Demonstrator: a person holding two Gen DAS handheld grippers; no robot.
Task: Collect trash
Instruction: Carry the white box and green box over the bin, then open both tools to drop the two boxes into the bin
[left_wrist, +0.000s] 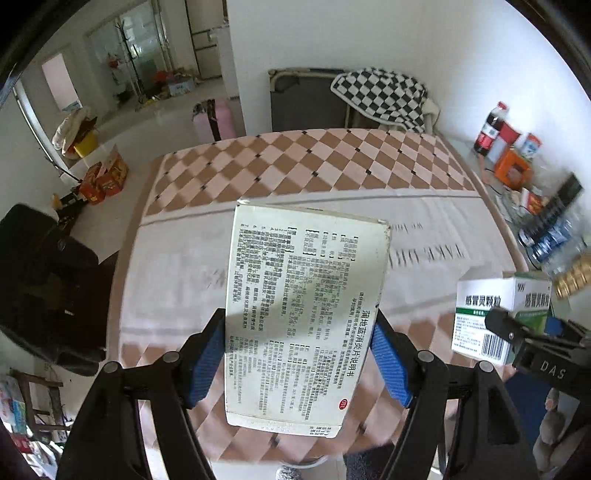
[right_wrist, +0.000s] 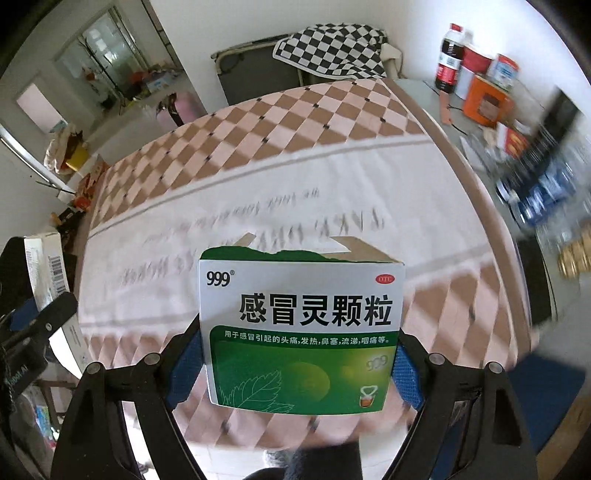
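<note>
My left gripper (left_wrist: 300, 354) is shut on a flat whitish medicine box (left_wrist: 306, 314) covered in small black print; its blue pads (left_wrist: 208, 363) press on the box's two long edges, above the checkered bed. My right gripper (right_wrist: 295, 369) is shut on a green-and-white medicine box (right_wrist: 301, 332) with a torn-open top flap. That same green-and-white box (left_wrist: 491, 317) and the right gripper (left_wrist: 532, 336) show at the right of the left wrist view. The whitish box (right_wrist: 46, 269) shows edge-on at the left of the right wrist view.
Below both grippers lies a bed with a pink-and-brown checkered cover (left_wrist: 314, 166). To the right a side table (right_wrist: 421, 92) carries a cola bottle (right_wrist: 448, 59), cans, an orange box (right_wrist: 484, 99) and water bottles. A dark folding cot with a black-and-white blanket (left_wrist: 384, 96) stands behind. Black chair (left_wrist: 40, 280) at left.
</note>
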